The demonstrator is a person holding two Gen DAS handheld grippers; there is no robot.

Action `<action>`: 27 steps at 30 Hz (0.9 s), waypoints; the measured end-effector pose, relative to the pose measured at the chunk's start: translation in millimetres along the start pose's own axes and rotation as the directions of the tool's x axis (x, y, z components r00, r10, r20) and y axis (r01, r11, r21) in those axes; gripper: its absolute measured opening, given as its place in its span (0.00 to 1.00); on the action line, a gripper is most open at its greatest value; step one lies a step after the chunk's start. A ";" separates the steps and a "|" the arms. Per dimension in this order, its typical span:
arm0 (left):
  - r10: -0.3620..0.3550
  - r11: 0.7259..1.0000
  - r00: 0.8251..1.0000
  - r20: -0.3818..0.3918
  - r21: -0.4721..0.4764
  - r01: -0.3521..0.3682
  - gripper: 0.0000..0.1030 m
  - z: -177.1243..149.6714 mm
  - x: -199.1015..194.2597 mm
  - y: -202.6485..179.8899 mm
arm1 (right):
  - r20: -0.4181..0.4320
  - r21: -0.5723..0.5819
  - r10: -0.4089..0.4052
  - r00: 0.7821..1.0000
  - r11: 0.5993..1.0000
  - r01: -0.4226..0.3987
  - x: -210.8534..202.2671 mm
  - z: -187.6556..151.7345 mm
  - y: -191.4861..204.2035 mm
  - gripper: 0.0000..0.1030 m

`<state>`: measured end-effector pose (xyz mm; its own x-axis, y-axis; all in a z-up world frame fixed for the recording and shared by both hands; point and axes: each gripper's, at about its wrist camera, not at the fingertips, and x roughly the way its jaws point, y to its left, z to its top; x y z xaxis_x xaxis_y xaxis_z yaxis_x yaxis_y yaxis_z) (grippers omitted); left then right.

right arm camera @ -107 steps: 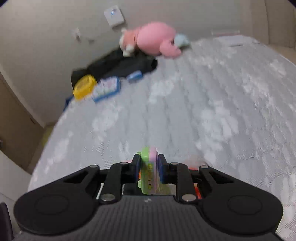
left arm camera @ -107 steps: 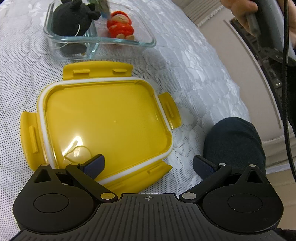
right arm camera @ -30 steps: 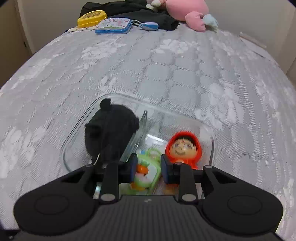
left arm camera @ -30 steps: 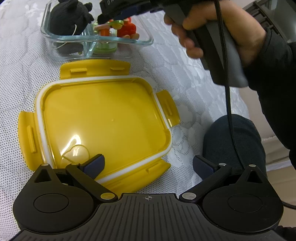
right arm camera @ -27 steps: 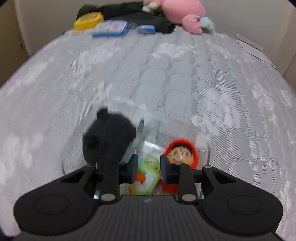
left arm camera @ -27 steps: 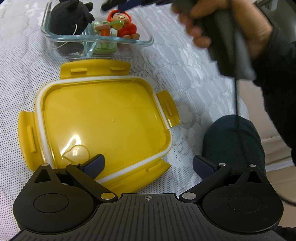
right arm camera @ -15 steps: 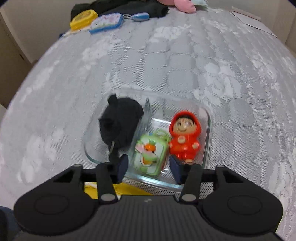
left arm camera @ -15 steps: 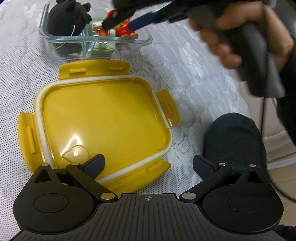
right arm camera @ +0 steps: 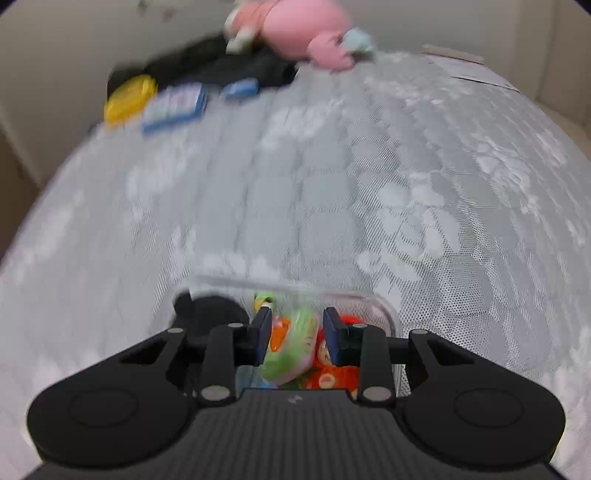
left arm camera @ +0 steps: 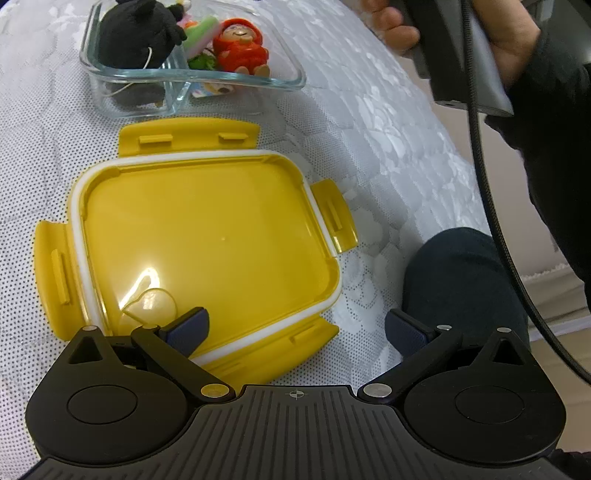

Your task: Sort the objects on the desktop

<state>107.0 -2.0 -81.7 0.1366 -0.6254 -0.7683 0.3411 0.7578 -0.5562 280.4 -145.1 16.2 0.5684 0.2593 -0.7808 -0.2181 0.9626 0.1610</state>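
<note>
A glass container (left arm camera: pixel 295 75) with a divider stands on the white bed cover. A black plush (left arm camera: pixel 136 33) fills its left compartment. A green and pink toy (left arm camera: pixel 201 35) leans beside a red hooded figure (left arm camera: pixel 240 51) in its right one. The yellow lid (left arm camera: pixel 207 236) lies upside down in front of the container. My left gripper (left arm camera: pixel 295 326) is open and empty, with one finger over the lid's near corner. My right gripper (right arm camera: pixel 297 334) hovers above the container (right arm camera: pixel 388 310). Its jaws are closing and grip nothing. The green toy (right arm camera: pixel 295 347) shows through the gap, lying below.
A person's hand (left arm camera: pixel 480 37) holds the right gripper's handle, and its cable (left arm camera: pixel 491 221) hangs down past a dark knee (left arm camera: pixel 461 280) at the bed's edge. At the far end lie a pink plush (right arm camera: pixel 299 26), black cloth (right arm camera: pixel 221 62), a yellow case (right arm camera: pixel 129 96) and a blue-edged case (right arm camera: pixel 175 103).
My right gripper carried the green toy to the container, let it go in the right compartment, then drew back and up while rolling. The left gripper has stayed put.
</note>
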 end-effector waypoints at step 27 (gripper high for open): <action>-0.006 1.000 1.000 0.002 -0.003 0.006 1.00 0.0 -1.4 0.6 | -0.128 -0.084 -0.019 0.992 0.996 0.008 34.4 -12.7 16.0 0.41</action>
<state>107.0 -0.7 -81.0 0.1362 -0.6306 -0.7641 0.3391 0.7544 -0.5621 286.4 -121.8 -15.8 0.4661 0.2292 -0.8545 -0.2793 0.9546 0.1037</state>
